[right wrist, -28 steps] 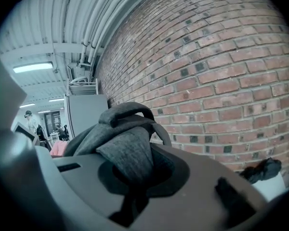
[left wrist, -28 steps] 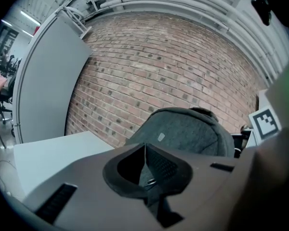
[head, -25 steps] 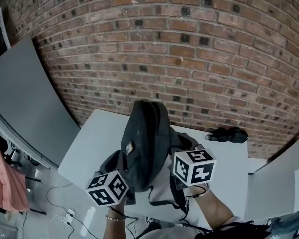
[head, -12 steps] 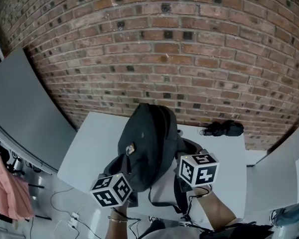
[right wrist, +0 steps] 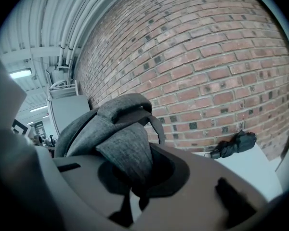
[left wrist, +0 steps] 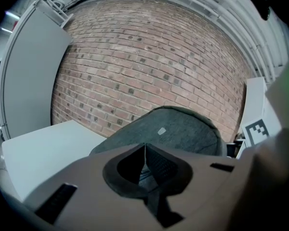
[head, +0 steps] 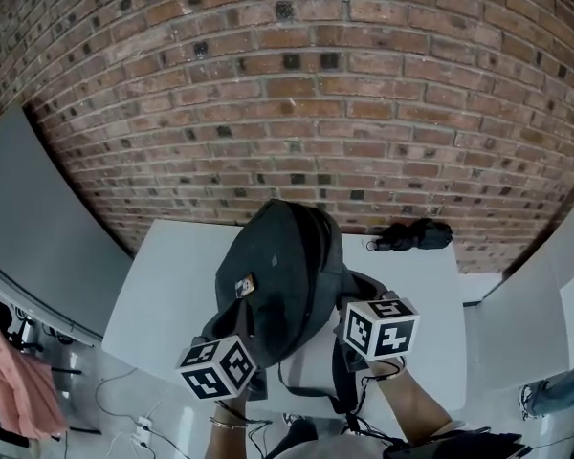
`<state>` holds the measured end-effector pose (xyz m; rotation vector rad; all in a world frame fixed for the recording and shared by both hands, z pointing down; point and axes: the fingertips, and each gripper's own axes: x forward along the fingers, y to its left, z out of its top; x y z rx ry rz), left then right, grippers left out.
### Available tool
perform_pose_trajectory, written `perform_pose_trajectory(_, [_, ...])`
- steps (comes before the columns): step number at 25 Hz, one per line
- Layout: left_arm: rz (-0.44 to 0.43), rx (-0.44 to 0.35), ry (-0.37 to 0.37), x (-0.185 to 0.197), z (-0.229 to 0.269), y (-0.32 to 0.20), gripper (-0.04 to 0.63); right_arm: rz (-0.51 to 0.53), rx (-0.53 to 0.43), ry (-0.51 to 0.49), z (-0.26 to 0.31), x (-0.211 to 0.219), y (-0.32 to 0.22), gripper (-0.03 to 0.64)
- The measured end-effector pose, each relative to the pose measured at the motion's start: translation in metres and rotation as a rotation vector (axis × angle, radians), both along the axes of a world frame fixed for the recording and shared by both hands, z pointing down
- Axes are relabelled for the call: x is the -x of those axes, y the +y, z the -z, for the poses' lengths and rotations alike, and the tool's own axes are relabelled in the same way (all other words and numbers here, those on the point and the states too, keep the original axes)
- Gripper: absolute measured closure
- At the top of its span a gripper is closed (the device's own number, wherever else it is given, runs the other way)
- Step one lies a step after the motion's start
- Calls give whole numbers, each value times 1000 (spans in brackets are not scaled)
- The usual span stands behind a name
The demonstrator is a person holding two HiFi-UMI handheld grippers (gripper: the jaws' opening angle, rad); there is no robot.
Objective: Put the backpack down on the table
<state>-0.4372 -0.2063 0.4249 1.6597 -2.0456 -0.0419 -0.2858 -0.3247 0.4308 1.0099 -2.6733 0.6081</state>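
Note:
A dark grey backpack hangs upright over the white table; I cannot tell if its bottom touches the top. My left gripper is shut, with a thin dark piece of the backpack pinched between its jaws, and the bag's rounded body rises just beyond. My right gripper is shut on a grey padded shoulder strap. In the head view the left marker cube sits at the bag's lower left and the right cube at its lower right.
A black folded umbrella lies at the table's far right, next to the brick wall. A grey panel stands to the left and a white one to the right. Cables and a pink cloth are on the floor at the left.
Both grippers have carried the backpack farther over the table toward the wall and a little lower. The grips on it look unchanged.

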Motion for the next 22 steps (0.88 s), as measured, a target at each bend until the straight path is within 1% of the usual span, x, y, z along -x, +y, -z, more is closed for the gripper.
perform_pose_trajectory(4, [-14, 3, 4, -7, -2, -3, 575, -23, 20, -2, -10, -12, 0, 575])
perform_pose_trajectory(10, [-51, 18, 6, -23, -9, -11, 575, -53, -3, 52, -23, -32, -5, 575])
perform_pose_trajectory(17, [-100, 57, 5, -44, -22, -21, 575, -101, 15, 59, -42, -57, -7, 575])
perform_pose_trajectory(22, [-128, 72, -16, -57, -27, -30, 575, -128, 43, 47, -59, -73, -10, 575])
